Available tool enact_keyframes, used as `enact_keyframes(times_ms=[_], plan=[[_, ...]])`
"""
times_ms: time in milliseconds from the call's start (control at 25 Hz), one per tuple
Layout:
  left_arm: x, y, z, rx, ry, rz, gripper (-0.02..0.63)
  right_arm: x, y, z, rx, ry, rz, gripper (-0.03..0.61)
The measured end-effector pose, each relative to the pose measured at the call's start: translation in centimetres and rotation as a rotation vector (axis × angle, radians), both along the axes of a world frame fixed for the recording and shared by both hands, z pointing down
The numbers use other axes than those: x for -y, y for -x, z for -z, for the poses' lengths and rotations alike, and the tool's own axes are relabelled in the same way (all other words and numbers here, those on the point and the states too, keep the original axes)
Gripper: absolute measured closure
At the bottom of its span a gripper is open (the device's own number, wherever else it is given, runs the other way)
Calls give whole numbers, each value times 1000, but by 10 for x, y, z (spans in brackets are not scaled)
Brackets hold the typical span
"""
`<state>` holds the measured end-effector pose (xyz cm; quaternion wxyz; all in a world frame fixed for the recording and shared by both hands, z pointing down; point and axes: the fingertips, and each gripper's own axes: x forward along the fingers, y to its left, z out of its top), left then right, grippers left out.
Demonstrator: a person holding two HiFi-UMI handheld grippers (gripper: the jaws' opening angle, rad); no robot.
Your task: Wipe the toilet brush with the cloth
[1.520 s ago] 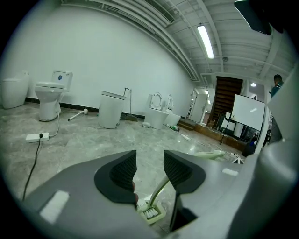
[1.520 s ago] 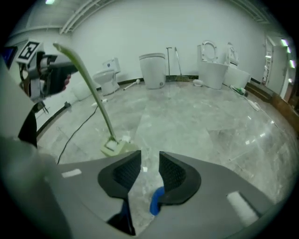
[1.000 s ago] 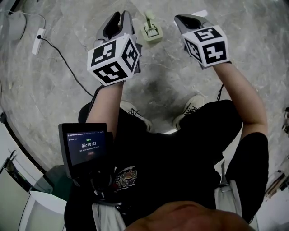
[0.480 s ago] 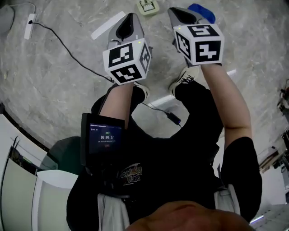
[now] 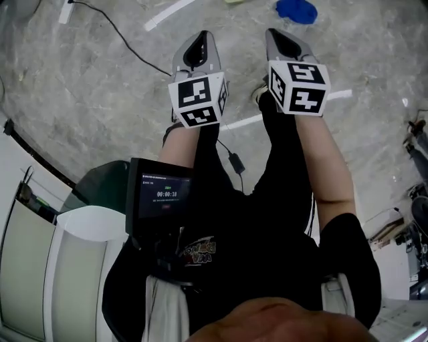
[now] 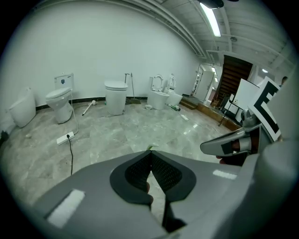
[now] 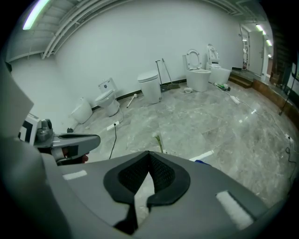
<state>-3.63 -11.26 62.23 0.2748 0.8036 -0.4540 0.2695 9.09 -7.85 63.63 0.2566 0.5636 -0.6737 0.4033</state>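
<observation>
left gripper [image 5: 200, 37] fingers, just closing on nothing, touch at tips; right gripper [image 5: 275, 35] fingers pressed together, empty; blue cloth [image 5: 297, 11] far right

Head view: even, medium light, shadows soft and weak; grey floor [image 5: 100, 87] without glare; small screen [image 5: 160, 197] glows at centre left; blue cloth [image 5: 296, 10] at top edge keeps clear colour.

Both gripper views brighter. Light comes from ceiling tube [image 6: 211, 18] at upper right in left one, at upper left in right one. Pale reflections on polished floor. Strong fisheye bending, black corners. Near grey foreground soft, out of focus.
</observation>
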Motion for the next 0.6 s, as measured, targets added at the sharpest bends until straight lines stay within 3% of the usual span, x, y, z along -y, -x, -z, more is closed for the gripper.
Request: enact_keyframes(times_ms=[160, 320, 520, 600], plan=[[-20, 4, 108, -11, -3, -28, 603, -17, 2, 111, -24, -8, -1, 577], [-48, -7, 163, -4, 40, -66, 603, -45, -7, 165, -15, 6, -4, 577], [-41, -6, 296, -44, -76, -86, 603, -37, 2, 291, -39, -124, -7, 577], [-46, -6, 337, -90, -76, -76, 604, -43, 8, 329, -28, -160, -24, 577]])
